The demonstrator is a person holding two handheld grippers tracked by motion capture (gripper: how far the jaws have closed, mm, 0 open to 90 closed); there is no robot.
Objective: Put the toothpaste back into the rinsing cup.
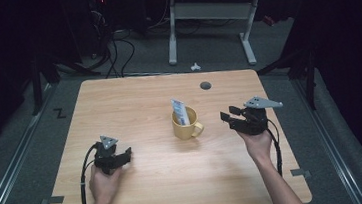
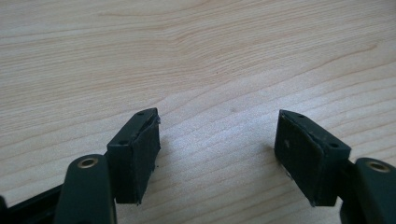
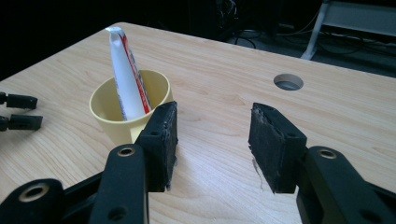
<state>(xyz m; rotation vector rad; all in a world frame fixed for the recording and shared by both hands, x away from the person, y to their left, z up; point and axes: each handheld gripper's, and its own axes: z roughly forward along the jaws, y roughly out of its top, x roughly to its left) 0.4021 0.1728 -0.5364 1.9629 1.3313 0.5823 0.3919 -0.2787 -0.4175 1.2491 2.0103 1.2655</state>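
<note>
With your right hand-held gripper spread wide and empty, approach the white squeeze tube leaning in the yellow ceramic mug mid-surface, while your left hand-held gripper, also wide, stays near the front-left edge.

This looks like a lab or recording room set up for handling trials: a pale wooden table with a round cable hole stands on grey carpet, ringed by black curtains and dark surroundings. Metal rails run along the floor at both sides of it, and loose black cables trail across the floor behind. Farther back stands a white-legged desk, with dim equipment in the dark beside it.
</note>
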